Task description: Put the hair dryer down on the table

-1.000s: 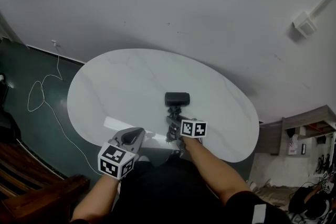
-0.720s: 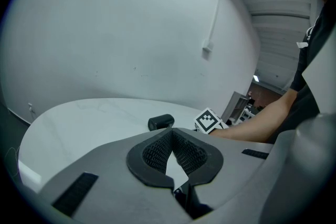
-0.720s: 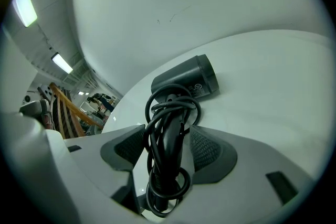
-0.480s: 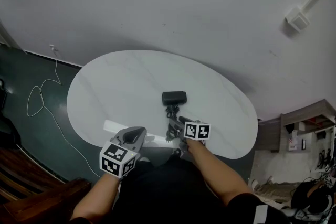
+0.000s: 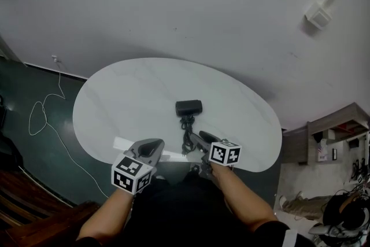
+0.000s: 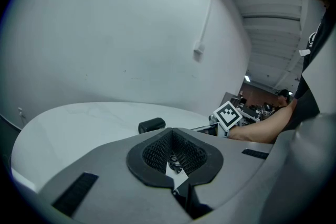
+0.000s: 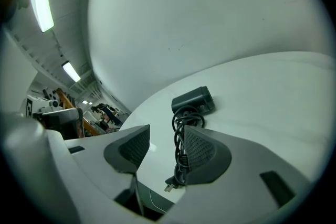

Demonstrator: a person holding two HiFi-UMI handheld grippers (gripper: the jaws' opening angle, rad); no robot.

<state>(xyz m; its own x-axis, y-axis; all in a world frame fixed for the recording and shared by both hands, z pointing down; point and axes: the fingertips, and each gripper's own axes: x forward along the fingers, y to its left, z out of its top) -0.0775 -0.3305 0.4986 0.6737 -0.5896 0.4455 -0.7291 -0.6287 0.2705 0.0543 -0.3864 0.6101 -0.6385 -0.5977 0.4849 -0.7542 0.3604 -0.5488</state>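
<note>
I log the hair dryer [image 5: 189, 107] lying centre frame on the table [image 5: 127, 95]: task looks done. My right gripper [image 5: 202, 138] gapes empty, jaws just narrowing; left gripper [image 5: 151, 147] closed, empty.

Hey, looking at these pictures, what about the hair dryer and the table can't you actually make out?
- Hair dryer handle: too small and dark in the head view; the coiled cord covers it in the right gripper view.
- Cord's right side: right gripper view, behind a jaw of the open right hand-held gripper.
- Hair dryer below its barrel: left gripper view, behind the shut left hand-held gripper.
- Table near edge: head view, partly behind both grippers.
</note>
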